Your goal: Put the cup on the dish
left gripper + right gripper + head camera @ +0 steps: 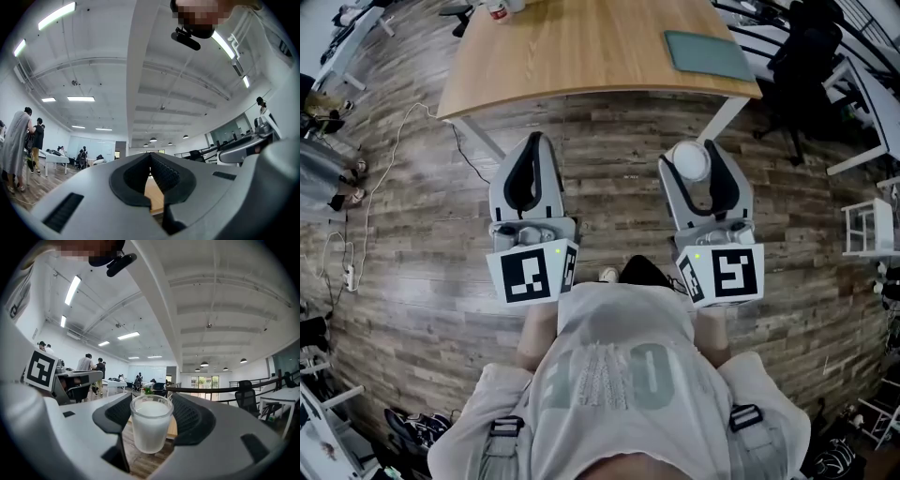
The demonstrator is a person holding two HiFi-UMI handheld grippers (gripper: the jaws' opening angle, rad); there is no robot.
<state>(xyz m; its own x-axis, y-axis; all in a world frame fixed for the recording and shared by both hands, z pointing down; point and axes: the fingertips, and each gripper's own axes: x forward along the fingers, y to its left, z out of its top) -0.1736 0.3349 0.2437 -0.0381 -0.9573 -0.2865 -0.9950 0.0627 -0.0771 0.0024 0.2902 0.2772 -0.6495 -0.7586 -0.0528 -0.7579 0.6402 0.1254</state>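
Right gripper (151, 402) is clamped on the frosted cup (150, 427), which is held upright above the floor (412, 234), short of the table (581, 47). Left gripper (150, 159) is closed, jaws together, nothing between. Cup is judged light, stiff, slippery, breakable; a mid-wall hold is advised.

The right gripper (695, 157) holds a white cup (688, 162) over the wood floor (609, 192). A wooden table (581, 47) stands far ahead.

A wooden table (581, 47) stands on the plank floor (422, 244). A white cable (391, 169) trails left of it, a black chair (802, 56) sits right
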